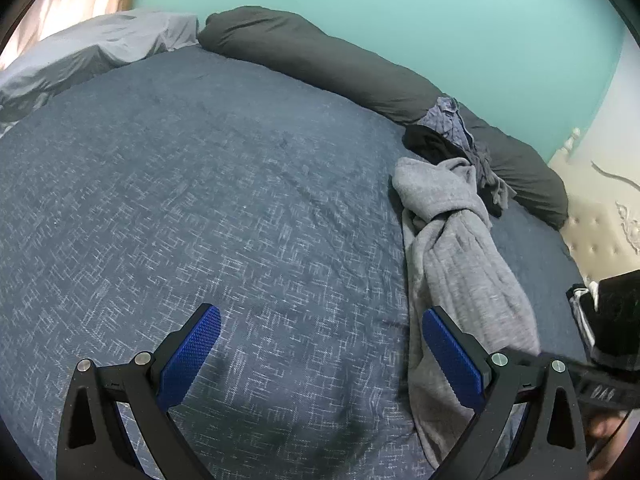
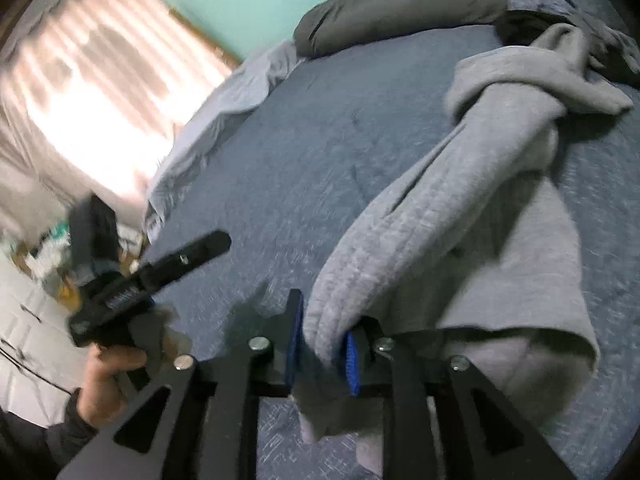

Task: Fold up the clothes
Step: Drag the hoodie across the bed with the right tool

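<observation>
Fingers of my right gripper (image 2: 323,350) clamp a bunched edge of the grey garment (image 2: 460,200); my left gripper (image 1: 320,348) hangs wide apart over the bedspread (image 1: 200,200), holding nothing.

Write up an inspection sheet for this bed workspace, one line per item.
Surface: bed with a dark blue patterned cover, mostly bare on the left.
Job's things: grey garment, bunched and twisted, one end wrapped around itself like a knot.
Clutter: pile of black and blue-grey clothes against the long dark grey pillow; light grey pillow at the far corner.
Grippers: left gripper open over the bare cover, holding nothing; right gripper shut on the grey garment's near edge.
Cables: thin dark cord beside the hand holding the left gripper.
Surroundings: teal wall, bright curtained window, cream tufted headboard.
</observation>
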